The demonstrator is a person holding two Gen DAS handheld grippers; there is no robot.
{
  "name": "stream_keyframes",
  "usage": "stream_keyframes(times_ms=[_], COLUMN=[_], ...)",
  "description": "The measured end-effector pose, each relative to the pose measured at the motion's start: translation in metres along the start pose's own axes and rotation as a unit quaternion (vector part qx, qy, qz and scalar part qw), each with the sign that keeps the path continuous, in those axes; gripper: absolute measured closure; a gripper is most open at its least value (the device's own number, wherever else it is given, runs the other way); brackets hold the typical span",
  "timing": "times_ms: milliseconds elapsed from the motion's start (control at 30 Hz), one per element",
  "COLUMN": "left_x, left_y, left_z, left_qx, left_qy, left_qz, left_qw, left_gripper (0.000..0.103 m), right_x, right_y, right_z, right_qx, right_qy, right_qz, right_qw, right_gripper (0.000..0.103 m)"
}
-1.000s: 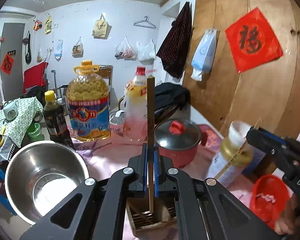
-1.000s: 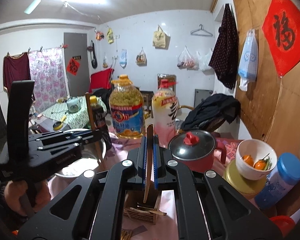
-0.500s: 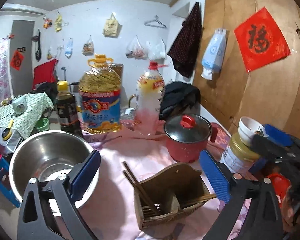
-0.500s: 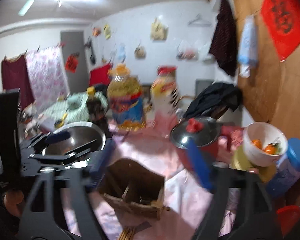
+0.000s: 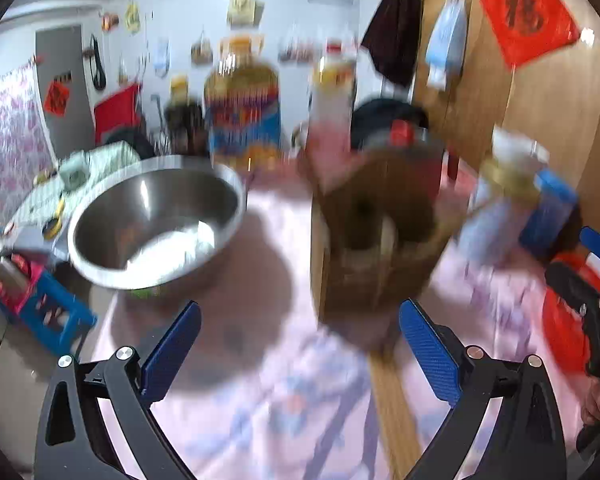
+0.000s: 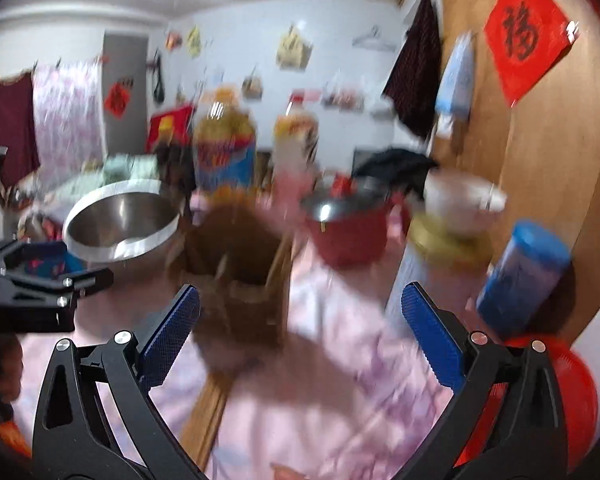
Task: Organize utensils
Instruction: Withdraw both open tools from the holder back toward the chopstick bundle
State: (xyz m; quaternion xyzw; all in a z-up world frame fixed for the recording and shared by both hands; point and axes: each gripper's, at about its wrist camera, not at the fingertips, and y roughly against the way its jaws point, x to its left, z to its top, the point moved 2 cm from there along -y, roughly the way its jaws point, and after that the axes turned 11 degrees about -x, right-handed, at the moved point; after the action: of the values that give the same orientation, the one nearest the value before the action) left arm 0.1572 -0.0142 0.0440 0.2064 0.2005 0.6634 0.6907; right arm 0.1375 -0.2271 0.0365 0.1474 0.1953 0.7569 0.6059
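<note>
Left gripper [image 5: 300,344]: wide open, nothing between the blue pads, angled down at the pink-clothed surface [image 5: 236,392]; empty span suggests readiness for a fresh pick.
Right gripper [image 6: 300,332]: likewise spread to full width and empty, aimed down past the holder; also visible at the right edge of the left wrist view.
Wooden utensil holder [image 5: 372,240]: upright on the surface, just ahead of both grippers, open top facing up so sticks can drop in from above; contents too blurred to count.
Loose chopsticks [image 5: 392,400]: pale wooden strip lying flat on the cloth, running from the holder's foot toward the camera, below the right-hand pad in the left wrist view; probably the next thing to collect.
Same strip, right wrist view [image 6: 208,408]: lying beneath the left-hand pad, outside the holder.
Steel bowl [image 5: 156,216]: left of the holder, apart from it, not part of the job as far as can be judged.
Red pot [image 6: 348,228]: behind and right of the holder, lid on, out of the working path.
Stage, as a judgement: between placements; both grippers free, loose pieces on the cloth not yet gathered.
Caution: heavy motion blur, so exact count and lie of the loose sticks not readable.
</note>
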Motion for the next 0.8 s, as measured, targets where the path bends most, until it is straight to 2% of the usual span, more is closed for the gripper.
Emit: stream_keyframes(times_ms=[100,300,433,633,800], left_x=[-0.001,-0.008,-0.017,-0.029,-0.041], left_y=[-0.001,-0.004,-0.003,0.000,0.001], left_z=[-0.035,-0.088,-0.116,-0.138,-0.157], left_qx=[0.041,0.106,0.143,0.164,0.182], left_qy=[0.004,-0.013,-0.028,-0.035,-0.037], left_qz=[-0.003,-0.007,-0.017,-0.038,-0.057], left_qw=[0.9991,0.9942,0.9892,0.9851,0.9809], left_gripper=[0.006,0.006,0.006,0.006,0.006], right_x=[0.007,0.018,0.021,0.009,0.009], right_y=[0.000,-0.006,0.000,0.005,0.013], right_z=[-0.037,-0.086,-0.102,-0.126,-0.138], right_qx=[0.057,0.146,0.166,0.202,0.217], right_qy=[-0.024,-0.034,-0.050,-0.082,-0.067], right_qz=[0.031,0.050,0.050,0.045,0.037], right_qw=[0.998,0.987,0.984,0.975,0.973], right_gripper=[0.005,0.005,0.005,0.005,0.005])
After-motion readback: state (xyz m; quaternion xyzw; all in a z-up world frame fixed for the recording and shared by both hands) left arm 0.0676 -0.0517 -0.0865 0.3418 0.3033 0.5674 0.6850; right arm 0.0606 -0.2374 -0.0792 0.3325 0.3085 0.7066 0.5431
